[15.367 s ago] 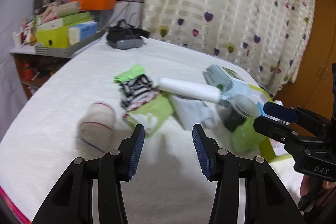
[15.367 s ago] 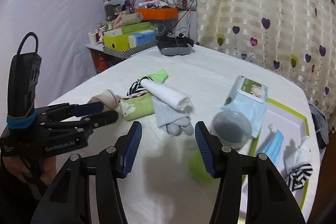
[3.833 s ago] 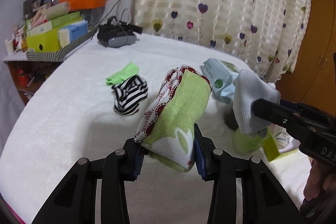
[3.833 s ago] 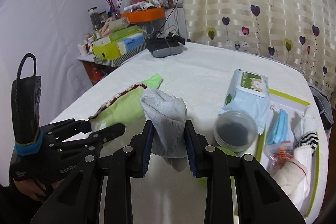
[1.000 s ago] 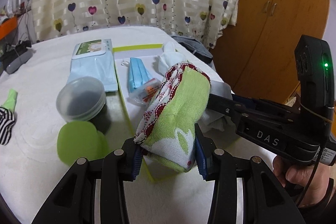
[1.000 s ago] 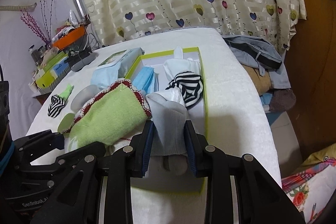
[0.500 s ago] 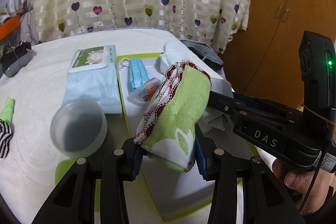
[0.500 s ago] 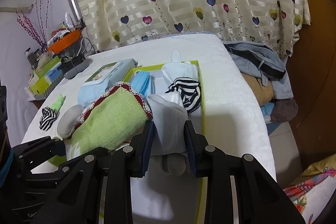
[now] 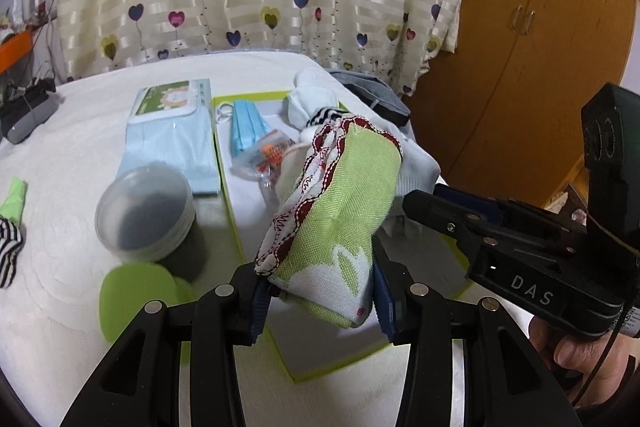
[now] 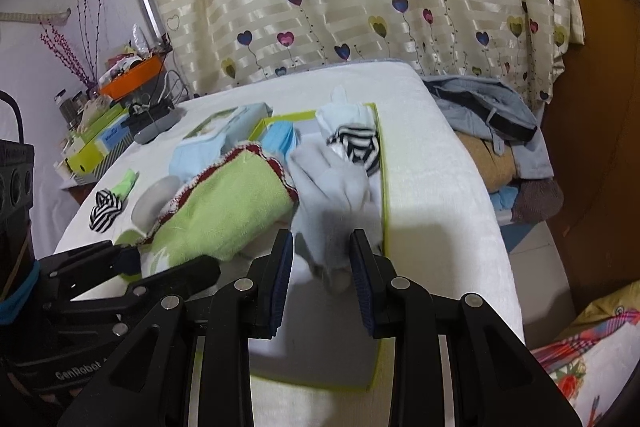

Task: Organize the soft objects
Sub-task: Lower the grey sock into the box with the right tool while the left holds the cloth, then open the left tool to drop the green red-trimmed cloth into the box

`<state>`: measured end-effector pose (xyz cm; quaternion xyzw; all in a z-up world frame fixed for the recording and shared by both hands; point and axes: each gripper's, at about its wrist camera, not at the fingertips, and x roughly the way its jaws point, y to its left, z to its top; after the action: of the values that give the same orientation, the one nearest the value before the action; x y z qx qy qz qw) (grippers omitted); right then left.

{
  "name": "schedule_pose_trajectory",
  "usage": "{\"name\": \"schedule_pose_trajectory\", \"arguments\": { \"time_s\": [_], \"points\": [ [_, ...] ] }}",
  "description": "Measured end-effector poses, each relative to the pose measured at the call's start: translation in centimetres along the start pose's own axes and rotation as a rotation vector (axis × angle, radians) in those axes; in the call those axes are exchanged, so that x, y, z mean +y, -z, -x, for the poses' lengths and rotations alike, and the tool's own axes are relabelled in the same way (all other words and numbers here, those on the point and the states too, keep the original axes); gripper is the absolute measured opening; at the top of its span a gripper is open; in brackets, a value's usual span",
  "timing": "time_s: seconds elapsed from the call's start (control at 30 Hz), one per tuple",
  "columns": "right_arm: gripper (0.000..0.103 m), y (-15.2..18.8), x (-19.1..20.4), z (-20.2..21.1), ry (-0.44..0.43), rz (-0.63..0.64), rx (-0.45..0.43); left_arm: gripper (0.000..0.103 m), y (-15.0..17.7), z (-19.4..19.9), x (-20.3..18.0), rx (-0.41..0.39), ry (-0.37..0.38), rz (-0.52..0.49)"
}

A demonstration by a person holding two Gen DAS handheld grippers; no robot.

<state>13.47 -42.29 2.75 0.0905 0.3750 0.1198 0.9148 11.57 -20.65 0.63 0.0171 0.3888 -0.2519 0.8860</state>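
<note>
Claws first. Left claw (image 9: 320, 291): jaws opening, the green towel (image 9: 340, 203) between the pads, its rolled body rising up and away along the claw's line. Right claw (image 10: 320, 263): clenched on a pale grey sock (image 10: 332, 187), which stands up between the pads and is blurred at its lower end.

Both bundles hang directly over the near, bare part of the green-rimmed tray (image 9: 236, 227). Drop direction is straight down for each; the towel sits to the left of the sock and just beside it, apparently touching. Towel's long axis runs roughly along the tray's length.

Towel: coarse woven green cloth, red scalloped stitching on a white edge, plump roll. Sock: soft fine knit, limp. Already at the tray's far end: a striped sock (image 10: 360, 145), white socks (image 9: 308, 99), a blue face mask (image 9: 244, 131). Tray lies on the bed (image 10: 432, 179), white and quilted.
</note>
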Motion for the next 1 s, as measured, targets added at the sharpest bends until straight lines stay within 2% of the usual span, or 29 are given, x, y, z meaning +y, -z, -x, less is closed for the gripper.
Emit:
{"name": "schedule_pose_trajectory", "arguments": {
  "time_s": [0.17,0.43,0.67,0.9,1.0],
  "points": [
    [0.031,0.6,0.2,0.8,-0.001,0.013,-0.003,0.048,0.7,0.5,-0.2,0.010,0.020,0.001],
    [0.031,0.5,0.4,2.2,0.014,0.013,-0.043,0.054,0.8,2.2,-0.2,-0.043,0.043,0.000],
    [0.031,1.0,1.1,2.0,-0.002,0.026,-0.019,0.055,1.2,1.5,-0.2,-0.006,0.067,-0.009],
    [0.031,1.3,2.3,2.1,-0.036,0.062,-0.015,0.055,1.3,3.0,0.4,-0.044,0.037,-0.001],
    [0.031,1.7,3.4,1.0,-0.043,0.091,0.019,0.055,1.7,4.1,1.1,-0.063,0.022,0.012]
  ]
}}
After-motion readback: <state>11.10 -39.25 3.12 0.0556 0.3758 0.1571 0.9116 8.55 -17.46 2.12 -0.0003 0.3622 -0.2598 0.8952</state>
